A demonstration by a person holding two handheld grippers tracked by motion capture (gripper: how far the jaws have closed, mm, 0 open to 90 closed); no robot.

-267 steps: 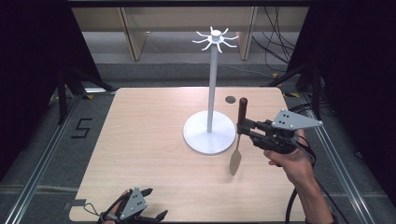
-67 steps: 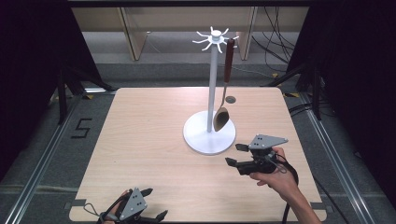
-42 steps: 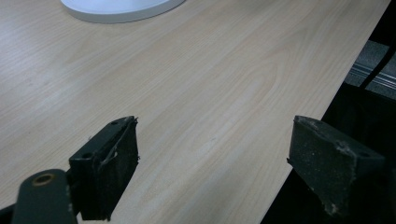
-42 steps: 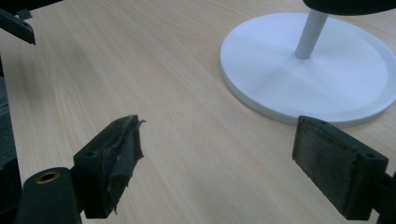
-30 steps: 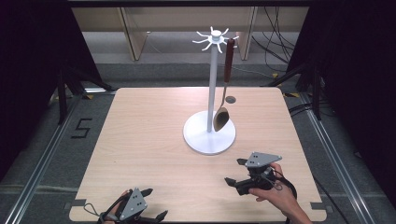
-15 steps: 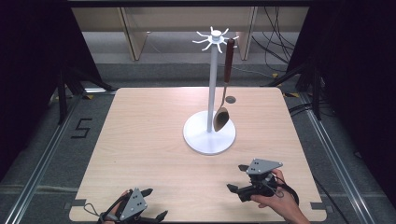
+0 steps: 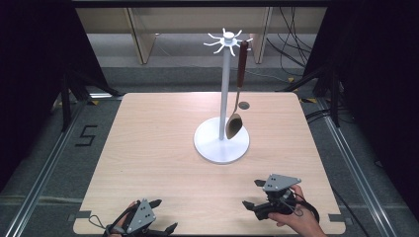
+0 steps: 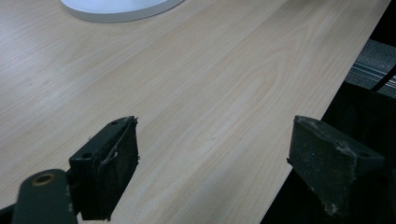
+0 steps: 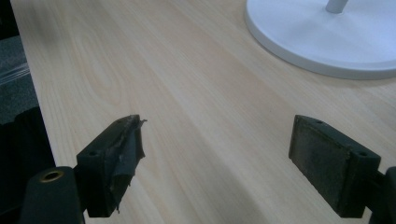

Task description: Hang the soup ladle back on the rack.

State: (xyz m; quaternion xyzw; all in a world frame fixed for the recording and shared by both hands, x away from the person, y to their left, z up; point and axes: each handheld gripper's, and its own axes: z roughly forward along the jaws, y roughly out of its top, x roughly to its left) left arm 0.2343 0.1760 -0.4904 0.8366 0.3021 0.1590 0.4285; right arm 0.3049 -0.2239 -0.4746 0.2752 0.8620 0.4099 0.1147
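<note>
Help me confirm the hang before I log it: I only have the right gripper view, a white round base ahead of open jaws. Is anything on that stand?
Observer: Yes. In the high view a spoon with a brown handle hangs from an arm at the top of the white stand, bowl down.
Operator: Is the bowl resting on the base?
Observer: It hangs low beside the pole, over the base; I cannot tell whether they touch.
Operator: And the left gripper?
Observer: It sits at the near left edge of the table, and the left gripper has its jaws open with nothing between them.
</note>
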